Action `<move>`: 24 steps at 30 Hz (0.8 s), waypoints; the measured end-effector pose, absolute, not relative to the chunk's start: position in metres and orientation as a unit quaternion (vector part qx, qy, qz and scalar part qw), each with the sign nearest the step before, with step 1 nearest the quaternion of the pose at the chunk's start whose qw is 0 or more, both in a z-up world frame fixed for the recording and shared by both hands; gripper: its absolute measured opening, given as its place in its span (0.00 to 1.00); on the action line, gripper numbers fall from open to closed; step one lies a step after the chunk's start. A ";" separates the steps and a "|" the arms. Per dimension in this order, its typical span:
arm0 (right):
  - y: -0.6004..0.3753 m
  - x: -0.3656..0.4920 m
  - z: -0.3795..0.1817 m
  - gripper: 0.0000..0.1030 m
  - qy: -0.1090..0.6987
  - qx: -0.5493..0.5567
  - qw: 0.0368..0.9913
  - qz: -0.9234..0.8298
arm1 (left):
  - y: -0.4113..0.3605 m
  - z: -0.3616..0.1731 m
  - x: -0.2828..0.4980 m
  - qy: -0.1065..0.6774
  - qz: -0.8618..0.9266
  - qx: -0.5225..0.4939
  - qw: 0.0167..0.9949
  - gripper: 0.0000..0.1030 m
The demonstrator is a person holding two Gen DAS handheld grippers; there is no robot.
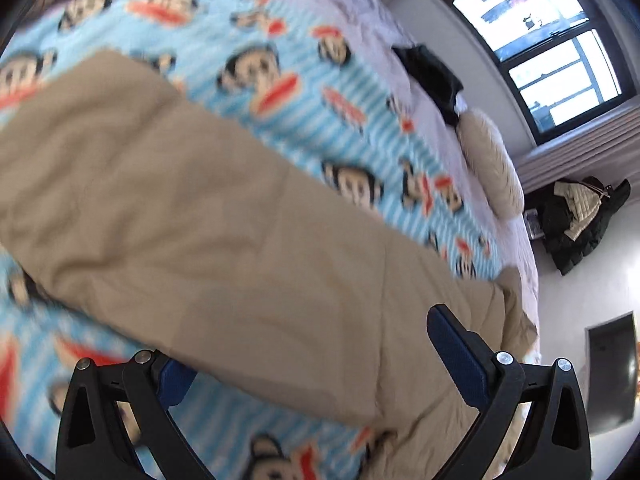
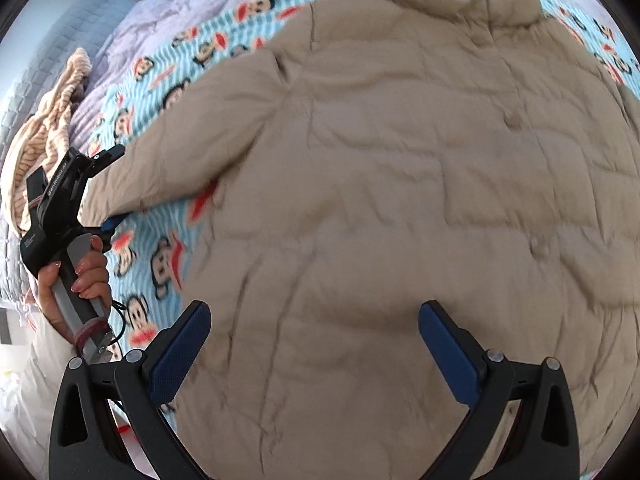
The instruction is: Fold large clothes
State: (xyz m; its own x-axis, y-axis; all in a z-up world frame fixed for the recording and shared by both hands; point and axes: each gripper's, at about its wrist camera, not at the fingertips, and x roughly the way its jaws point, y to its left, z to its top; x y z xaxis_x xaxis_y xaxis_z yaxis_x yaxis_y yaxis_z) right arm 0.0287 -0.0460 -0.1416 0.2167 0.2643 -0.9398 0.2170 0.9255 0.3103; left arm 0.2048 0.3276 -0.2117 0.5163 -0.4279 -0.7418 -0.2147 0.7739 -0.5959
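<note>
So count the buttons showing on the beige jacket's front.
2 on the beige jacket: one button nearer the collar, another button lower on the front. More may be hidden or blurred.

Bright daylight from the window [image 1: 536, 44]; motion blur, fisheye-warped edges.

- It was a home bedroom: a bed [image 1: 516, 240] under a cartoon-monkey blanket [image 1: 280, 40].
- A pillow [image 1: 492, 168] lay near a window [image 1: 552, 44].
- A dark coat [image 1: 576, 224] hung by the wall.
</note>
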 end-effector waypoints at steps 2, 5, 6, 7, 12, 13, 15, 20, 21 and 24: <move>-0.045 0.043 -0.140 1.00 0.609 0.197 0.768 0.021 | 0.336 -0.209 0.219 0.477 -0.048 -0.316 0.819 1.00; -0.041 0.070 -0.145 1.00 0.593 0.204 0.778 0.026 | 0.345 -0.209 0.236 0.477 -0.026 -0.298 0.827 0.65; -0.040 0.078 -0.146 1.00 0.588 0.209 0.781 0.028 | 0.346 -0.212 0.242 0.483 -0.028 -0.294 0.824 0.50; -0.038 0.088 -0.148 0.99 0.579 0.214 0.786 0.029 | 0.349 -0.214 0.248 0.489 -0.038 -0.298 0.819 0.19; -0.022 0.137 -0.168 0.09 0.562 0.241 0.790 0.040 | 0.342 -0.183 0.241 0.468 -0.061 -0.240 0.849 0.07; -0.021 0.146 -0.177 0.08 0.560 0.267 0.784 0.042 | 0.334 -0.168 0.235 0.456 -0.073 -0.213 0.861 0.07; -0.018 0.157 -0.190 0.07 0.556 0.291 0.778 0.042 | 0.320 -0.142 0.226 0.436 -0.101 -0.179 0.876 0.07; -0.002 0.174 -0.224 0.07 0.568 0.307 0.762 0.055 | 0.268 -0.097 0.217 0.408 -0.185 -0.131 0.884 0.07; 0.000 0.175 -0.229 0.07 0.571 0.305 0.760 0.057 | 0.252 -0.091 0.217 0.408 -0.204 -0.129 0.881 0.07; 0.004 0.178 -0.236 0.07 0.580 0.293 0.758 0.065 | 0.212 -0.078 0.214 0.401 -0.246 -0.127 0.873 0.07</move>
State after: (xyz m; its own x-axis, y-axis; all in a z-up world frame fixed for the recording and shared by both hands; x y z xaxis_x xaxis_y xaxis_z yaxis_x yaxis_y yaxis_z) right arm 0.1783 0.0041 -0.2360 0.3196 0.4379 -0.8403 0.2411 0.8200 0.5191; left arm 0.2137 0.2116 -0.0784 0.5575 -0.5312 -0.6380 0.3283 0.8469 -0.4183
